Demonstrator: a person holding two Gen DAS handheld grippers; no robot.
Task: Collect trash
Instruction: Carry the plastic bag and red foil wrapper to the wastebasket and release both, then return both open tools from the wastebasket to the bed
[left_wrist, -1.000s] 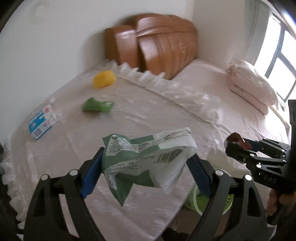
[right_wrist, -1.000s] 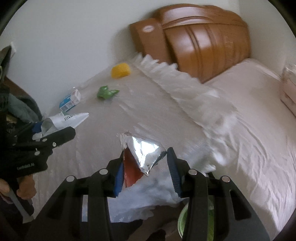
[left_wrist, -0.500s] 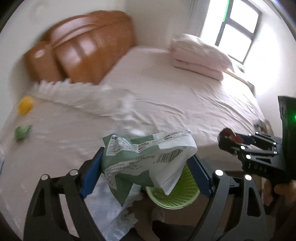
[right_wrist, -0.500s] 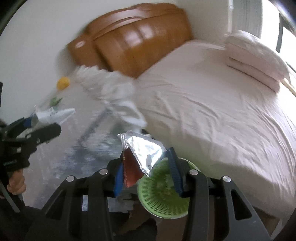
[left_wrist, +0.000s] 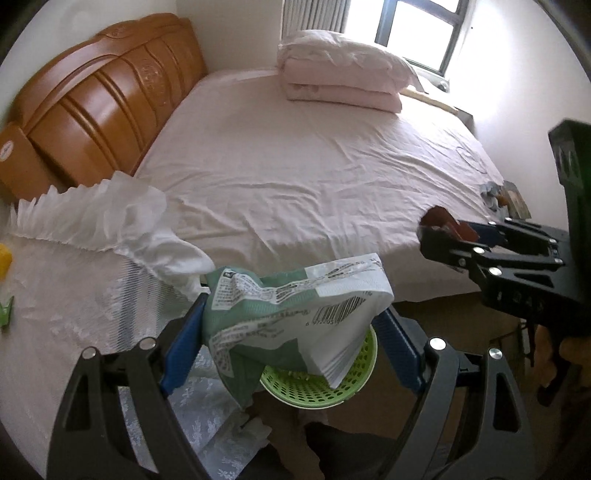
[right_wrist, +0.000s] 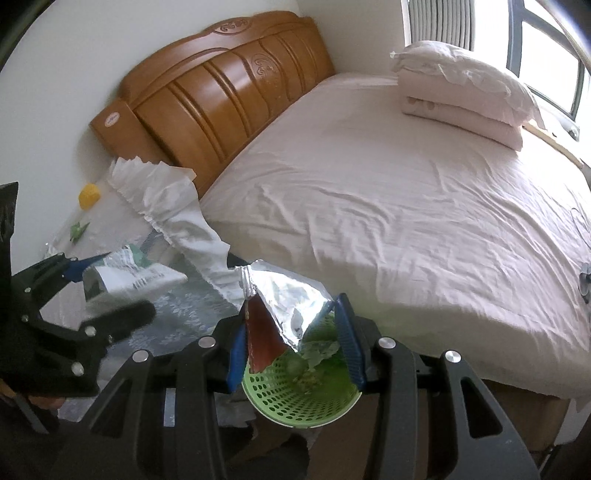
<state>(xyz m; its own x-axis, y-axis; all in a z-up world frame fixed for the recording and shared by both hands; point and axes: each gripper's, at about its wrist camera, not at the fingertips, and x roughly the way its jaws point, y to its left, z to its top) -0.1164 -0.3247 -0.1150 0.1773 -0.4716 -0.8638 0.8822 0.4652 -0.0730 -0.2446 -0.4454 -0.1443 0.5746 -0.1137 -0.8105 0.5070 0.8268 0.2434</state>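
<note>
Step in hand: carrying two pieces of trash to the bin; both wrappers hang above or just beside the green basket (right_wrist: 301, 391), so I judge this to be the moment just before the drop.
Left gripper: the left gripper (left_wrist: 291, 332) is clamped on a green-and-white wrapper (left_wrist: 291, 314), its blue pads pressed on either side of the puffy bag, which is why the jaws stand wide.
Right gripper: the right gripper (right_wrist: 295, 343) is closed narrow around a foil wrapper (right_wrist: 280, 299), silver inside and red outside; the left pad pins the red edge, while contact at the right pad is harder to make out.
Bin: the green basket stands on the floor at the foot of the bed (right_wrist: 388, 206), beside the cloth-covered table (left_wrist: 74, 317); in both wrist views its mouth lies directly beyond the fingers.
Trash left behind: a yellow item (right_wrist: 89, 196) and a small green scrap (right_wrist: 78, 230) lie on the table, well apart from both grippers.
Next move: each gripper wants centring over the basket mouth, then opening so its wrapper falls inside; the light bags may cling or drift, so releasing low over the rim seems wise.
After that: back to the table for the remaining pieces.
</note>
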